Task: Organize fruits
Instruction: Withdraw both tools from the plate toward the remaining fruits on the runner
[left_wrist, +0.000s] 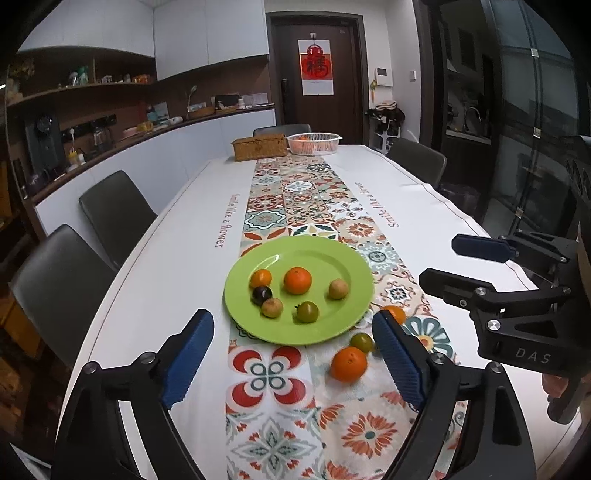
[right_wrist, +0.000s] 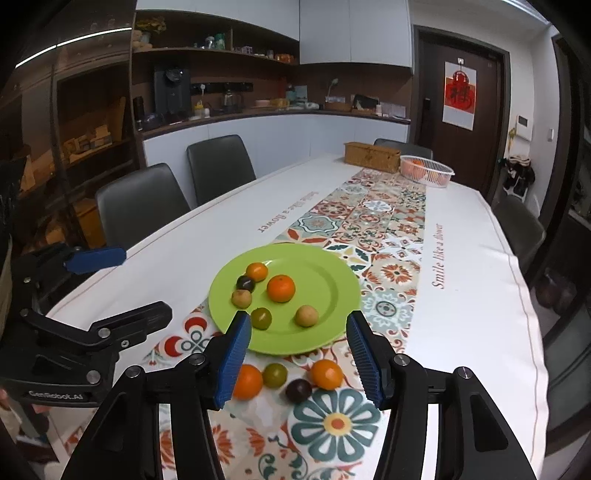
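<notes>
A green plate (left_wrist: 347, 258) (right_wrist: 332, 269) sits on the patterned runner and holds several small fruits, among them an orange (left_wrist: 297, 280) (right_wrist: 281, 288), a dark plum (left_wrist: 262, 294) and a green tomato (left_wrist: 307, 311). On the cloth in front of the plate lie an orange (left_wrist: 348, 364) (right_wrist: 246, 381), a green tomato (left_wrist: 361, 342) (right_wrist: 275, 374), a second orange (right_wrist: 326, 374) and a dark plum (right_wrist: 298, 390). My left gripper (left_wrist: 293, 356) is open and empty, low before the plate. My right gripper (right_wrist: 297, 356) is open and empty above the loose fruits.
A white basket (left_wrist: 314, 142) (right_wrist: 426, 169) with oranges and a wicker box (left_wrist: 259, 146) (right_wrist: 371, 152) stand at the table's far end. Grey chairs (left_wrist: 114, 210) line the left side, and one chair (left_wrist: 419, 160) stands at the right.
</notes>
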